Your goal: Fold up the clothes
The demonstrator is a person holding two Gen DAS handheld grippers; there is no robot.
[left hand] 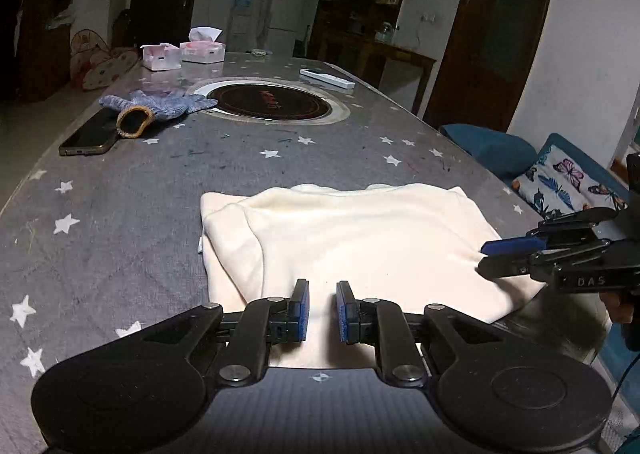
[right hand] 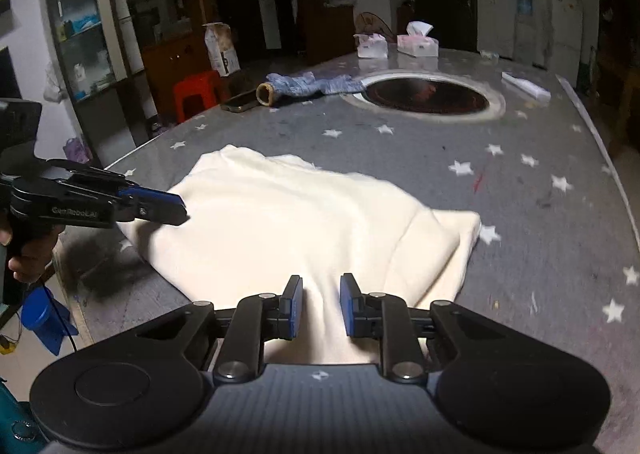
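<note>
Both my left gripper [left hand: 322, 310] and right gripper [right hand: 321, 306] hang released over the soft, light cream fleece garment [left hand: 360, 246]; I'd pinch its layered near edge.

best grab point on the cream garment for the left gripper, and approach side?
Probably the near hem of the cream garment, right ahead of the left gripper. Come in low from the near table edge, one finger sliding under the layers. The piece lies flat and already folded, with the sleeve fold on its left, so the near edge is the free, stacked edge; the right gripper can take the same hem.
</note>
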